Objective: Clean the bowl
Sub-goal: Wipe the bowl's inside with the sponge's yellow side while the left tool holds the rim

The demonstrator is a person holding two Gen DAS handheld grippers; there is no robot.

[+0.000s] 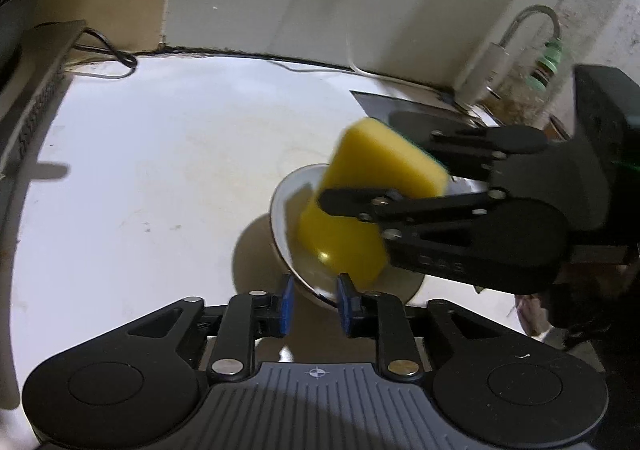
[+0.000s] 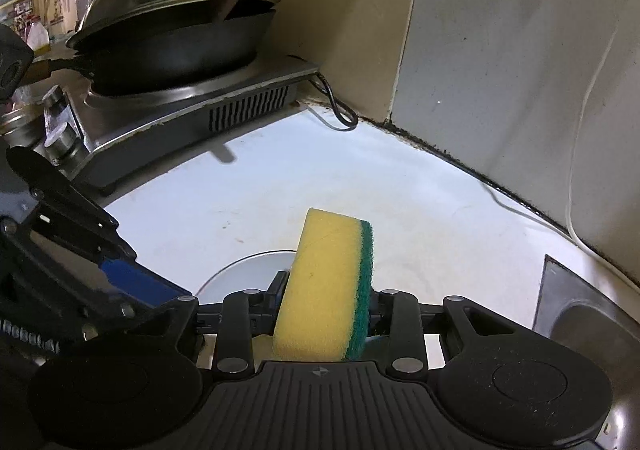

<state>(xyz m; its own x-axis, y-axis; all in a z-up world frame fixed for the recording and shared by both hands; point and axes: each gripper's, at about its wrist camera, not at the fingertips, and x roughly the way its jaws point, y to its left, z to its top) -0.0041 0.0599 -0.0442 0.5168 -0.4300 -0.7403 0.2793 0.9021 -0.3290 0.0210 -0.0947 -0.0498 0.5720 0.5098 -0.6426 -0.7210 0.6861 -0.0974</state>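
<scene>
Yellow foam fills the right gripper (image 2: 326, 308), whose jaws clamp the sponge (image 1: 360, 206) from both sides (green scourer facing right in its own view). The left gripper (image 1: 314, 304) pinches the near rim of the bowl (image 1: 288, 206), tipping it up off the counter (image 1: 140, 178). The sponge presses into the bowl's hollow, just beyond the left fingertips. Best wipe round the inside wall, pressing lightly so the rim grip holds.
</scene>
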